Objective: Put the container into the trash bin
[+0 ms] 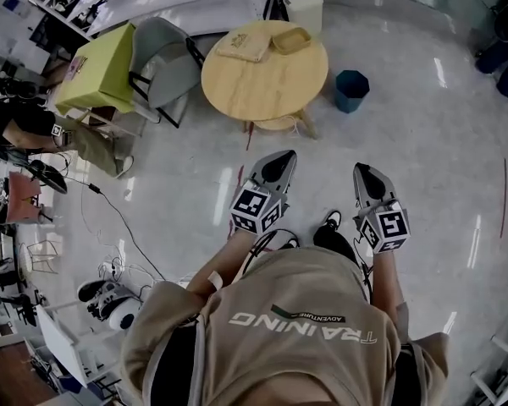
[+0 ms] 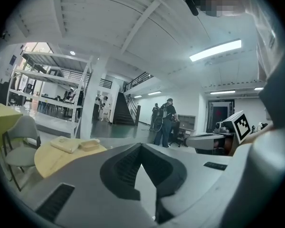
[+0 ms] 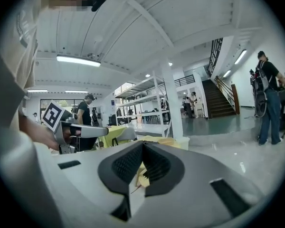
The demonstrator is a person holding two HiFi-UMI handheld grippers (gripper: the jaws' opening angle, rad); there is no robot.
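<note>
A shallow tan container [image 1: 291, 39] lies on the round wooden table [image 1: 275, 91] beside a folded tan paper bag [image 1: 244, 45]. In the left gripper view, the container [image 2: 90, 144] and the table [image 2: 52, 161] show at the lower left. A dark teal bin [image 1: 351, 90] stands on the floor right of the table. A white bin [image 1: 305, 8] stands behind it. My left gripper [image 1: 278, 164] and right gripper [image 1: 361, 174] are held side by side over the floor, well short of the table. Both point toward it. Each gripper is shut and empty, the left gripper [image 2: 141, 146] and the right gripper [image 3: 143, 144].
A grey chair [image 1: 165, 62] and a yellow-green table [image 1: 102, 66] stand left of the round table. A person [image 1: 34, 125] sits at the far left. Cables [image 1: 110, 218] trail over the floor. Other people [image 2: 164, 122] stand farther off near a staircase.
</note>
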